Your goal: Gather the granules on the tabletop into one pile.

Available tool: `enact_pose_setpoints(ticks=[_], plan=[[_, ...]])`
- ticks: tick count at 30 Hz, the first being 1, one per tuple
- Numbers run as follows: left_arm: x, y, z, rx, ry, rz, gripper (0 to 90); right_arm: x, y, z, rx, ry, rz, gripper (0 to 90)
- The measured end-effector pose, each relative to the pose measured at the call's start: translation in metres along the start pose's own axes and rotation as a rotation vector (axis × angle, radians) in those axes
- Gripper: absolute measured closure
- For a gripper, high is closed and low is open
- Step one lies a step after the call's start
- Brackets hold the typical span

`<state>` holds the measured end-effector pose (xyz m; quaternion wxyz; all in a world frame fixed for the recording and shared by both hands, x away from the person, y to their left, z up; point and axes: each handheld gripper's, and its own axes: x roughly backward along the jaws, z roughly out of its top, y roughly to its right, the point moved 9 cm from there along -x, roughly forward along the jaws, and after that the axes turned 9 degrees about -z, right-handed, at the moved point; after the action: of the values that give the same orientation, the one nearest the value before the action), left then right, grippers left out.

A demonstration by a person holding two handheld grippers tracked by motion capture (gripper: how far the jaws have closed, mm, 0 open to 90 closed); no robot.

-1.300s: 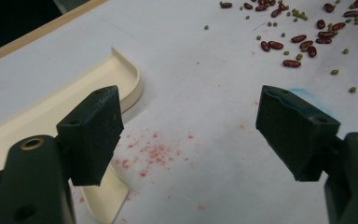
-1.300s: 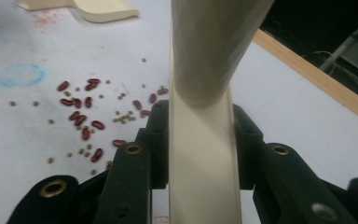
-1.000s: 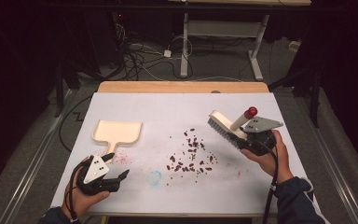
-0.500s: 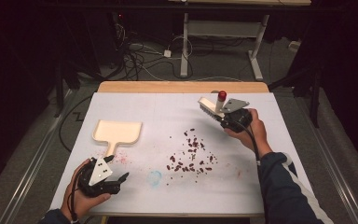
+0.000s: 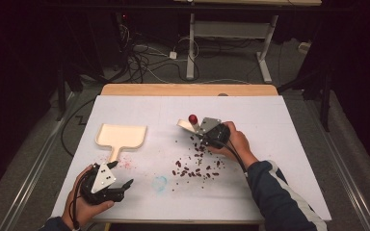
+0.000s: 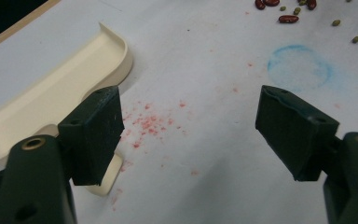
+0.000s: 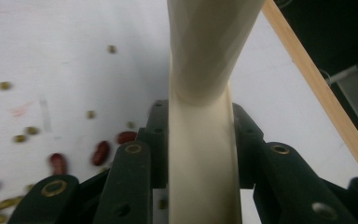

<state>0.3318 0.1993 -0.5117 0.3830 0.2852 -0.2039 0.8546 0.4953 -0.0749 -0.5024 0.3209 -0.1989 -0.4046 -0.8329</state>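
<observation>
My right tool is clamped tight on the cream brush handle, sitting right over the scattered beans mid-desk. Left tool is wide open with nothing in it, parked just below the cream dustpan near the front-left corner.

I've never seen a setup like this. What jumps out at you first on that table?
Probably the scatter of beans in the middle of the white table. Right beside them, the right gripper clamps a cream brush by its handle. At the left lies a cream dustpan, with the left gripper open near its handle.
</observation>
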Motion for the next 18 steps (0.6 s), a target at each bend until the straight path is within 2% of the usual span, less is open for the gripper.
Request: enact_pose_setpoints(ticks=[1, 2, 3, 4, 6, 7, 8, 11, 14, 15, 16, 18], plan=[[0.0, 0.0, 0.0, 0.002, 0.001, 0.001, 22.8, 0.002, -0.006, 0.0, 0.002, 0.013, 0.01, 67.7], [0.0, 0.0, 0.0, 0.003, 0.0, 0.003, 22.7, 0.01, -0.018, -0.003, 0.036, 0.039, 0.05, 67.5], [0.0, 0.0, 0.001, 0.003, 0.004, 0.001, 22.7, 0.01, -0.018, -0.003, 0.036, 0.039, 0.05, 67.5], [0.0, 0.001, 0.001, 0.004, 0.007, -0.002, 22.4, 0.012, -0.02, -0.006, 0.083, 0.047, 0.062, 67.4], [0.001, 0.002, 0.002, 0.0, 0.009, -0.005, 22.4, 0.02, -0.022, -0.011, 0.117, 0.061, 0.073, 67.4], [0.001, 0.002, 0.002, -0.001, 0.008, -0.006, 22.4, 0.026, -0.026, -0.012, 0.069, 0.066, 0.089, 67.4], [0.001, 0.002, 0.002, 0.0, 0.007, -0.008, 22.4, 0.035, -0.023, -0.015, 0.1, 0.086, 0.094, 67.6], [0.0, 0.004, 0.003, 0.003, 0.007, -0.011, 22.4, 0.044, -0.029, -0.015, 0.079, 0.111, 0.12, 67.6], [-0.001, 0.005, 0.005, 0.003, 0.01, -0.012, 22.4, 0.049, -0.031, -0.018, 0.079, 0.112, 0.091, 67.6], [-0.002, 0.005, 0.005, -0.001, 0.006, -0.009, 22.4, 0.049, -0.029, -0.017, 0.068, 0.12, 0.066, 67.7], [-0.002, 0.005, 0.005, -0.002, 0.003, -0.011, 22.4, 0.051, -0.025, -0.017, 0.079, 0.125, 0.06, 67.8], [-0.004, 0.006, 0.005, 0.0, 0.002, -0.013, 22.4, 0.056, -0.018, -0.013, 0.039, 0.15, 0.03, 67.9]])
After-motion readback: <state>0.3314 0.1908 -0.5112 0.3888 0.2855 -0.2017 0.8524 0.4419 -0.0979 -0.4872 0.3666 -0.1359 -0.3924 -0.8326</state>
